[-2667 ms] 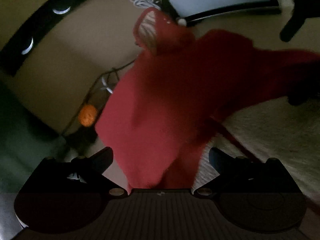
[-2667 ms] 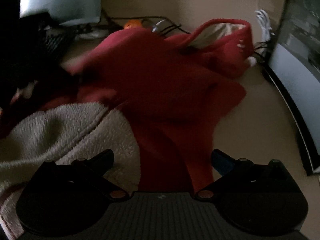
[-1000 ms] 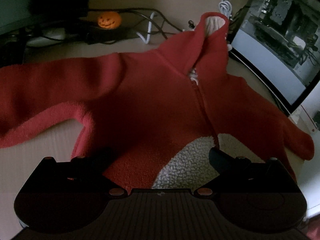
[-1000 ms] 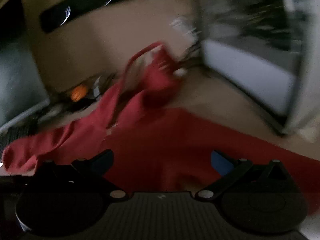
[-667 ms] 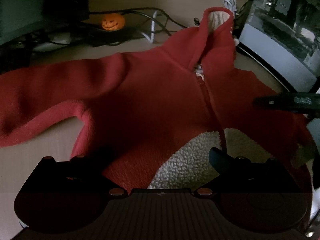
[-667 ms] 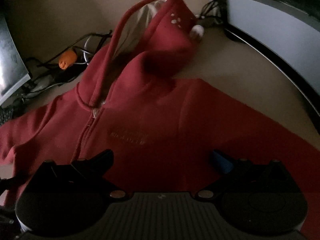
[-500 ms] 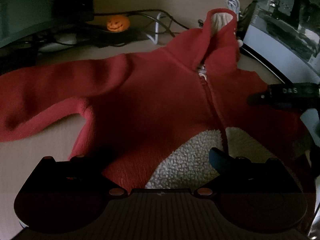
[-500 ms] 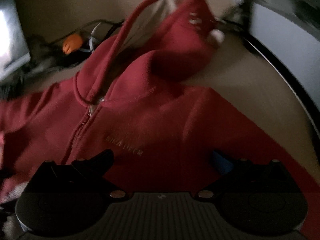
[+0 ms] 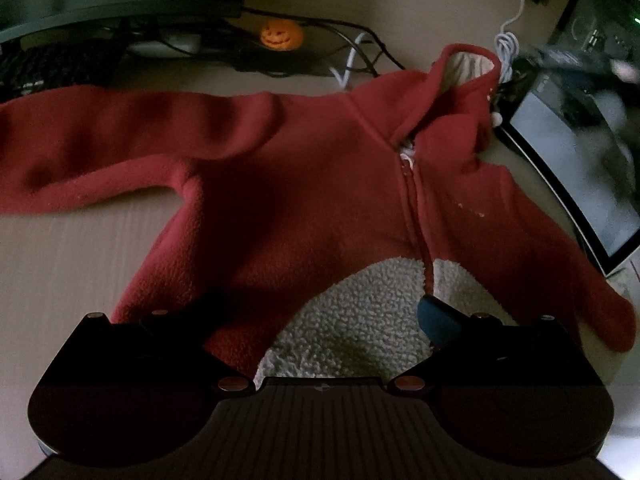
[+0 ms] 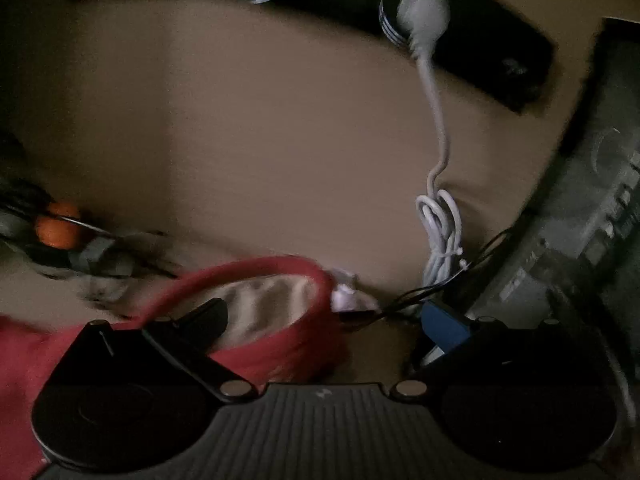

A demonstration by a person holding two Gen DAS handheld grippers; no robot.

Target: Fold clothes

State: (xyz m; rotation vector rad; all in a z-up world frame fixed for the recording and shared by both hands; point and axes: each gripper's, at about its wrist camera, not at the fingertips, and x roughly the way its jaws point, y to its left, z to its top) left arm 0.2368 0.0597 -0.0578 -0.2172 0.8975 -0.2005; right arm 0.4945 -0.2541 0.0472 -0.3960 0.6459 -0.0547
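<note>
Lying flat beneath both wide-spread grippers' fingers (image 9: 436,314), red hooded jacket (image 9: 320,184), ungrasped.

Bare desk (image 9: 68,248) lies free left of the hoodie (image 9: 304,200); behind it cables (image 9: 360,52), a pumpkin (image 9: 281,35) and keyboard (image 9: 48,64) crowd the back; a screen (image 9: 576,168) blocks the right; a white cord (image 10: 440,224) hangs by the hood (image 10: 280,304).
</note>
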